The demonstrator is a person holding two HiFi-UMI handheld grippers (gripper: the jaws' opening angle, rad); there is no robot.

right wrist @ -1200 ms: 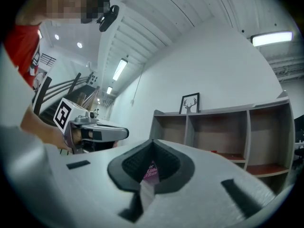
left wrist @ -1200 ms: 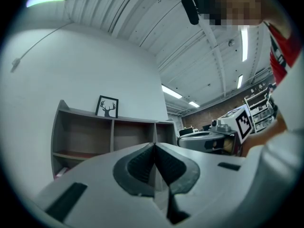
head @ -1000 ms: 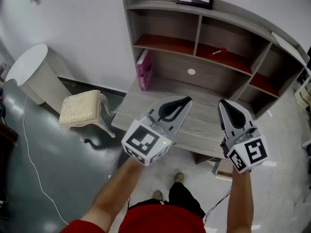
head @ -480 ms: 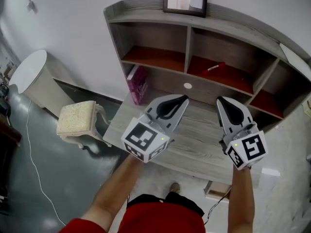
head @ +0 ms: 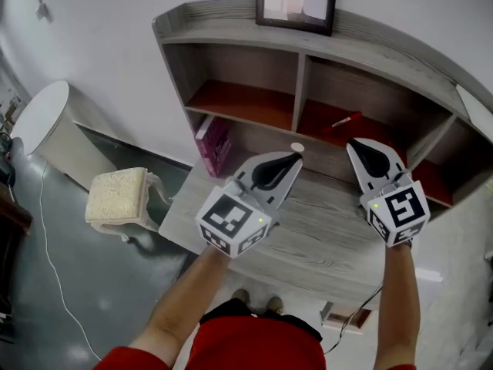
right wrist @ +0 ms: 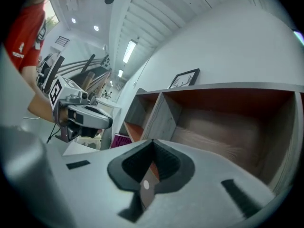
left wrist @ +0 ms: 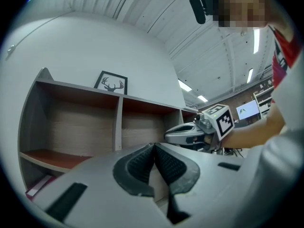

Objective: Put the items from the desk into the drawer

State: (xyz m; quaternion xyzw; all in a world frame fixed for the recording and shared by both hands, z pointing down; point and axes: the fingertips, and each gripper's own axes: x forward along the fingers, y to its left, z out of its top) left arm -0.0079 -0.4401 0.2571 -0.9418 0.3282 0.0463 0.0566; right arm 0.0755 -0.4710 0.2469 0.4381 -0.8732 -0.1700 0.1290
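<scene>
Above woodgrain desk (head: 323, 226), left gripper (head: 296, 157), right gripper (head: 355, 142) closed.

A: Where does the head view look from?
B: High up, steeply down on the surface (head: 323, 233) and shelf (head: 301, 102), with the left hand-held gripper (head: 291, 160) and right hand-held gripper (head: 357, 143) close below.
A: And the gripper views?
B: Each sits low behind its own jaws, facing the shelf, close. All three share the shelf and picture (head: 296, 2); each shows the other hand-held gripper.
</scene>
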